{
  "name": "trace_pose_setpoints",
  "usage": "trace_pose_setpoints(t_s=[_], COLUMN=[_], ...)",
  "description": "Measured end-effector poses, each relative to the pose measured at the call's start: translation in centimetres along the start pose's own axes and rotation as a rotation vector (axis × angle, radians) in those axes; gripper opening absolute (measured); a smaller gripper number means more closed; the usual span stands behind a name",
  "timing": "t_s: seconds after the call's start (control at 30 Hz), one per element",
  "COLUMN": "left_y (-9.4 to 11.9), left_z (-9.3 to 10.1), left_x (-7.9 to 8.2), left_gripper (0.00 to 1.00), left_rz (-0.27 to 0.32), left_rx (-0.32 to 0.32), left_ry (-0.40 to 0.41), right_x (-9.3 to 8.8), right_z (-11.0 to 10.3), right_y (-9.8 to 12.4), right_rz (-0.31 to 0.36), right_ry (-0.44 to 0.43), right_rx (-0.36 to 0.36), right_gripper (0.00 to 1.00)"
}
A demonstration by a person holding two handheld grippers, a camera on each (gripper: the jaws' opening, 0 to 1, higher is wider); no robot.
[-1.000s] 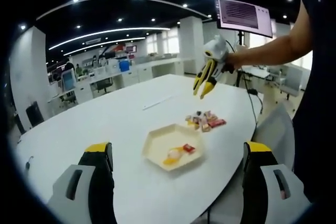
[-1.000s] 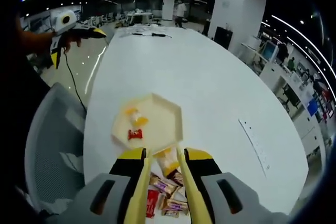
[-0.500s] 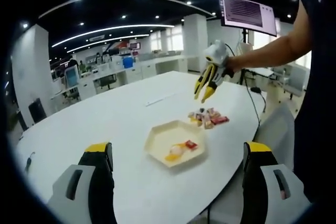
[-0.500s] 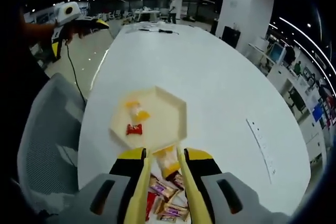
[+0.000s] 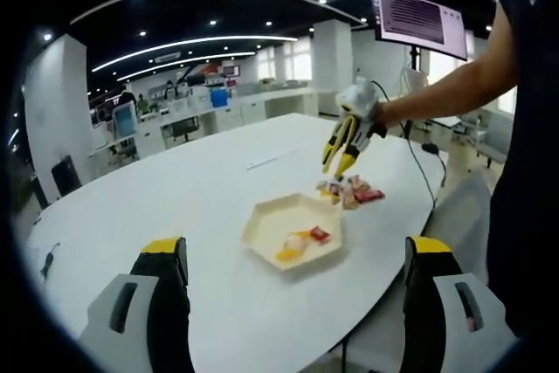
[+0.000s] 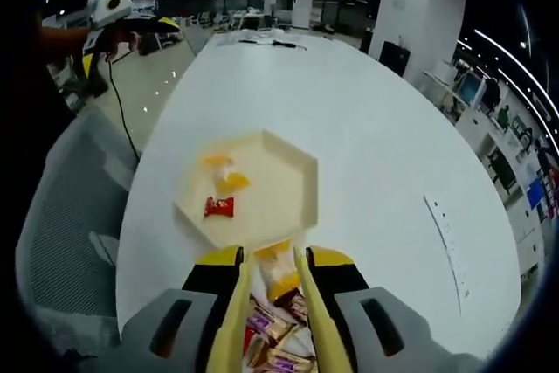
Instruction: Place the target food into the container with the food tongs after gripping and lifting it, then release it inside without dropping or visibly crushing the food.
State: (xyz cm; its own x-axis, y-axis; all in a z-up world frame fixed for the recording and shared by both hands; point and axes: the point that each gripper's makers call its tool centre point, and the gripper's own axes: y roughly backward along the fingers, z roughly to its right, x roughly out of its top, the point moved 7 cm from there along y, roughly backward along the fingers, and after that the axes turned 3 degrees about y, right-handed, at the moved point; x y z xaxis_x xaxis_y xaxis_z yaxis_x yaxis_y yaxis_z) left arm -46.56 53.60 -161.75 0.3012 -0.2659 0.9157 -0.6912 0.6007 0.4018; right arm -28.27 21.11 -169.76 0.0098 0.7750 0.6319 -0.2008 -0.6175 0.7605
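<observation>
The landmark is the pale six-sided tray, which sits on the big white surface.

In the right gripper view, the right tongs are pressed in on a yellow snack. The snack is pinched between the two yellow tips and hangs just at the near edge of the tray, above the surface. Inside the tray lie a red wrapped candy and an orange and white snack, near each other but not touching. Under the right tongs, just outside the tray, there is a little pile of wrapped candies.

Far past the tray, at the edge of the surface, a hand holds the left tongs. They are too small there to tell how they stand.

In the left gripper view, the left tongs are spread wide, with one yellow-tipped side far from the other and nothing between them. The tray lies ahead of them on the surface. The right tongs hang in the air just behind the tray, above the candy pile, held by a person's arm. A grey chair stands beside the surface on the tray's side.
</observation>
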Motion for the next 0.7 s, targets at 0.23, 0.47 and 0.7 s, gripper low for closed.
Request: trace_pose_setpoints(t_s=[0.23, 0.47, 0.7], left_y=[0.3, 0.5, 0.7], left_z=[0.1, 0.2, 0.3], left_x=[-0.1, -0.5, -1.0], left_gripper=[0.99, 0.99, 0.99], left_rz=[-0.007, -0.024, -0.042], left_rx=[0.015, 0.026, 0.036], left_ry=[0.011, 0.02, 0.03], right_x=[-1.2, -2.3, -3.2], right_z=[-0.1, 0.0, 0.3], right_y=[-1.9, -3.8, -5.3], right_rz=[-0.04, -0.096, -0.135], right_ry=[0.034, 0.087, 0.124], right_rx=[0.02, 0.043, 0.05], right_gripper=[0.27, 0.27, 0.27])
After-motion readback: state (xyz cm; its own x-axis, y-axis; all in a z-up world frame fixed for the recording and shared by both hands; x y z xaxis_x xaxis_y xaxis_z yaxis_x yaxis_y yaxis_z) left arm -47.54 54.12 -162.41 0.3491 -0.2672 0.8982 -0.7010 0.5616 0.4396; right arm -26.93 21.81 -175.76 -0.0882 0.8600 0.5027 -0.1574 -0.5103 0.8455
